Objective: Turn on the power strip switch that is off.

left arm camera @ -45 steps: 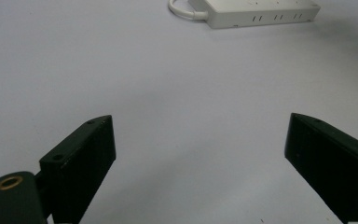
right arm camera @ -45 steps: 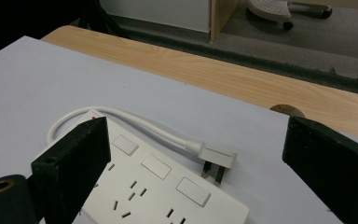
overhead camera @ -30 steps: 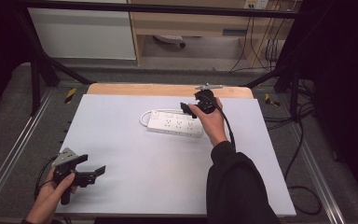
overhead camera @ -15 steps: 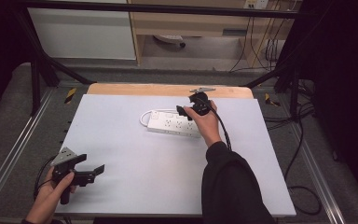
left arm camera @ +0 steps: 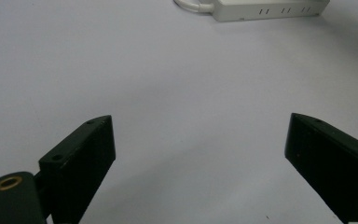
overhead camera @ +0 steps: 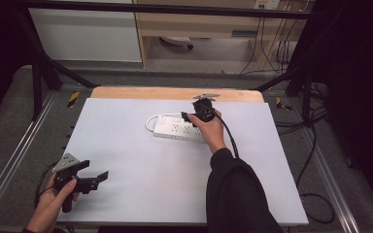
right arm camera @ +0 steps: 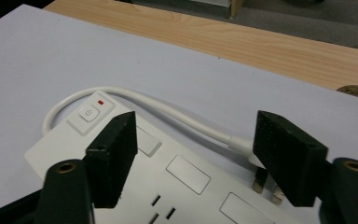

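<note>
A white power strip (overhead camera: 177,127) lies at the back middle of the white mat, its short white cable (right arm camera: 168,111) looping round to a plug (right arm camera: 256,161) that rests on its top. A switch with a red light (right arm camera: 89,113) sits at its end. My right gripper (overhead camera: 193,116) hovers just over the strip. Its jaws have just been closing and stand either side of the cable and plug end, pressing on nothing. At the front left my left gripper (overhead camera: 94,170) is held wide open over bare mat, with the strip (left arm camera: 270,8) far ahead of it.
The white mat (overhead camera: 141,165) covers most of a wooden table, whose bare edge (overhead camera: 175,93) shows at the back. Metal rails (overhead camera: 9,160) run along both sides. Cables (overhead camera: 315,184) trail on the floor at the right.
My right gripper has sunk and shifted left onto the power strip, and its jaws have narrowed. The left gripper has stayed put.
</note>
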Demonstrator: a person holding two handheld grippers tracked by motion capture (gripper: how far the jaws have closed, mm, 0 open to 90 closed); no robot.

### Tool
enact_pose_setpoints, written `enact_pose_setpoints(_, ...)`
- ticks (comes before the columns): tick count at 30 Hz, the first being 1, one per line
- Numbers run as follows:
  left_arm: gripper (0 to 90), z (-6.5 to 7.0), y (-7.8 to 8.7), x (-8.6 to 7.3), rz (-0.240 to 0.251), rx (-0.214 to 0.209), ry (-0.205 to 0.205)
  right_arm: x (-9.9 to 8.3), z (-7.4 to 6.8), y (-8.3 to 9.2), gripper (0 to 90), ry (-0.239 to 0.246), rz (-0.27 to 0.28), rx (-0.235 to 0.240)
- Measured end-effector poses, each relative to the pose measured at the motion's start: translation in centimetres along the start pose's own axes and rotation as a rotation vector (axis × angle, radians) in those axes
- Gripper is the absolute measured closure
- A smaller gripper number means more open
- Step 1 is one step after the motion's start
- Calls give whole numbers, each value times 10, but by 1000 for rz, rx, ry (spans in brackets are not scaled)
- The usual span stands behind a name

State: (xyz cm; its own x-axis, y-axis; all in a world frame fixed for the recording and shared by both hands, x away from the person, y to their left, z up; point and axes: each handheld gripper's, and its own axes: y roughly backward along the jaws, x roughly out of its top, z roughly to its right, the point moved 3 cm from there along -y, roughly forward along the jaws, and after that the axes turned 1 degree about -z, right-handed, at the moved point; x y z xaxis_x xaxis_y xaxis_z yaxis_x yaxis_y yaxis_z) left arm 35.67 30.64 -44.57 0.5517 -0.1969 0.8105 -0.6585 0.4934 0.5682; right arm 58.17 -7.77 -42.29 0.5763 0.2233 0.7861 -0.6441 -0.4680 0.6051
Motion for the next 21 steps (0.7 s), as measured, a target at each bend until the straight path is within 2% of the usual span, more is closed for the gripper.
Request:
enact_pose_setpoints(4, 87, -2, 1, -1, -6, 7, 6, -2, -2, -4, 432, 12, -8, 4)
enact_pose_setpoints(5, 87, -2, 1, -1, -5, 6, 7, -2, -2, -4, 432, 12, -8, 4)
enact_pose_setpoints(8, 87, -2, 1, -1, -5, 3, 5, -4, -2, -7, 529, 15, -12, 10)
enact_pose_setpoints(11, 87, -1, 0, 0, -4, 3, 2, -6, -2, -8, 563, 16, -22, 8)
enact_pose_setpoints(12, 87, -1, 1, 0, -2, 2, 3, -8, -3, -10, 605, 22, -30, 10)
enact_pose_setpoints(15, 87, -2, 1, -1, -6, 6, 6, -9, -4, -12, 626, 28, -35, 16)
enact_pose_setpoints(21, 88, -3, -1, 1, -1, 4, 10, -11, -7, -14, 733, 43, -30, 21)
